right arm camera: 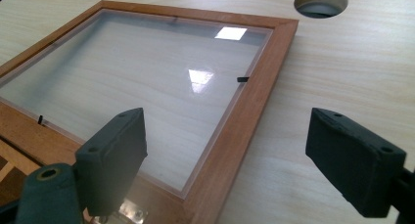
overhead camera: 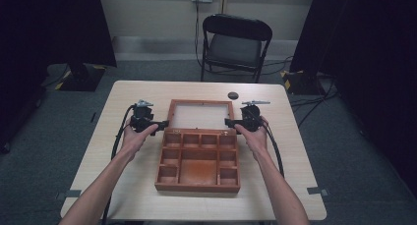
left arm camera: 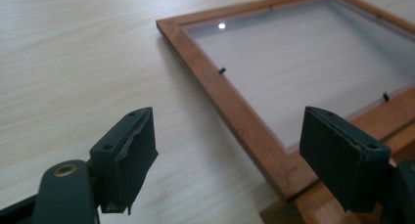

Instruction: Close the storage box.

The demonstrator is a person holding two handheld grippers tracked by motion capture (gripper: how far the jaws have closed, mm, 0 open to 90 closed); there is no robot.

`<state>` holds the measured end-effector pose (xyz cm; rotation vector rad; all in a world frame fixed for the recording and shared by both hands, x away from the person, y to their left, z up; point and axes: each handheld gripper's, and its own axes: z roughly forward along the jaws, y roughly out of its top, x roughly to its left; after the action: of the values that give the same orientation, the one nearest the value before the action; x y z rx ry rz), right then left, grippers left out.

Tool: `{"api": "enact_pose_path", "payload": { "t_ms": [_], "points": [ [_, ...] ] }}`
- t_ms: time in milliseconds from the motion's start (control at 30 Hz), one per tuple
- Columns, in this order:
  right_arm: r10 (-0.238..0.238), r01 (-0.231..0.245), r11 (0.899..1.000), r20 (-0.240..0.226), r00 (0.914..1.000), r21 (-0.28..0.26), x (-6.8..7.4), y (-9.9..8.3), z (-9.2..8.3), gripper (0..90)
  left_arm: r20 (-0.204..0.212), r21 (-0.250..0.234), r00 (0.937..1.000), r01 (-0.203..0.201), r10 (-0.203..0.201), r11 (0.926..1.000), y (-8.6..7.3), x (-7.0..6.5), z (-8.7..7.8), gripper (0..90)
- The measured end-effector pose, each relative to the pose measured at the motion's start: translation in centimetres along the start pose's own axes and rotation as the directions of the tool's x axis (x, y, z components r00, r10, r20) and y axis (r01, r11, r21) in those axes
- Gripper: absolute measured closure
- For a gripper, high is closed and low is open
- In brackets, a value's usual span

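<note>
Your desk (overhead camera: 128, 185) carries a wooden compartment box (overhead camera: 198, 167) lying open in its middle, nearer your edge, with its glass-paned lid (overhead camera: 200, 115) folded flat back toward the far edge, just short of the round cable hole (overhead camera: 233, 95). Your left claw (overhead camera: 158, 124) sits at the lid's left rail near the hinge line, released, its jaws spread wide on either side of that rail (left arm camera: 230, 104). Your right claw (overhead camera: 231, 123) mirrors it, also released, straddling the right rail (right arm camera: 242, 116). You look to be at the approach stage of closing the lid: neither rail is gripped yet. Next, settle each claw onto its rail, clench both evenly, then swing the lid up and over together.
</note>
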<state>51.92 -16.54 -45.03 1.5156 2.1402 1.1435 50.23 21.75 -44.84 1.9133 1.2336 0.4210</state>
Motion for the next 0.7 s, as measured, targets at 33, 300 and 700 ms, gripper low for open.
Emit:
{"api": "enact_pose_path", "payload": {
  "t_ms": [33, 300, 700],
  "points": [
    [-0.016, 0.016, 1.000, 0.002, 0.9999, 0.005, 0.2, -0.1, 0.4, 14.8, 0.016, 0.011, 0.9999, 0.006, -0.006, 0.9999, 0.0, 0.0, 0.2, 20.4],
    [-0.001, 0.001, 1.000, -0.005, 1.0000, 0.018, 0.3, -0.2, 1.2, 15.3, 0.039, 0.042, 0.9992, -0.010, 0.008, 0.9991, 0.7, -0.4, 1.5, 19.0],
    [0.124, -0.116, 0.990, -0.089, 0.9884, 0.084, 0.2, -0.7, 3.3, 13.0, 0.078, 0.086, 0.9965, 0.023, -0.030, 0.9960, 0.1, -0.7, 3.3, 18.2]
  ]
}}
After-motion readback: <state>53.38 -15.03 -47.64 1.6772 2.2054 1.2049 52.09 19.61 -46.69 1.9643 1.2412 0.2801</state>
